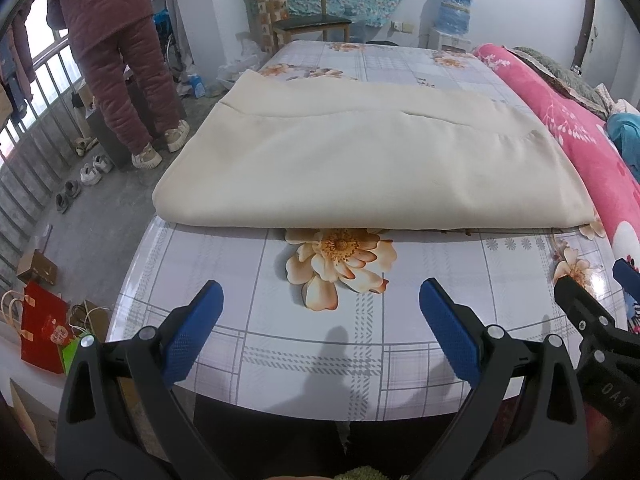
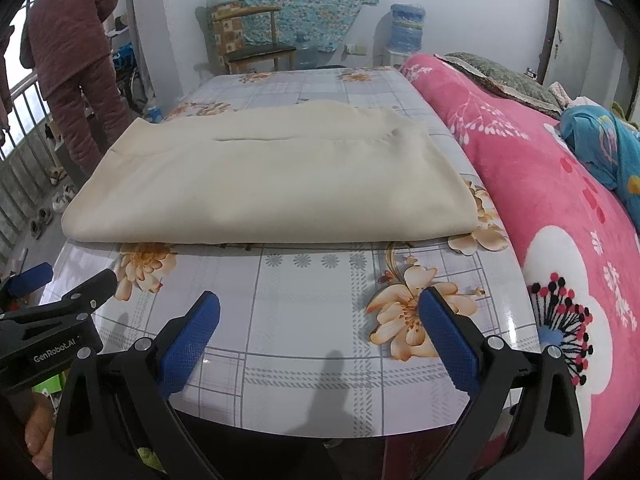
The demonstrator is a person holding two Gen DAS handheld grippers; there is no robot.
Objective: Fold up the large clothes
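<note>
lying straight ahead of both grippers: a cream garment (image 1: 360, 168), already folded into a broad slab across the middle of the desk (image 1: 280, 344), long axis running from the left edge to the right edge, folded near edge set back from the desk's near edge. left gripper (image 1: 320, 320) wide open, empty, low over the near edge toward the left corner; right gripper (image 2: 319, 320) likewise spread and empty, nearer the right corner. each about equally close to its own end. left view alone showing the cloth overhanging the left edge; right view alone showing its right end stopping just short of the pink blanket (image 2: 560, 208).
</note>
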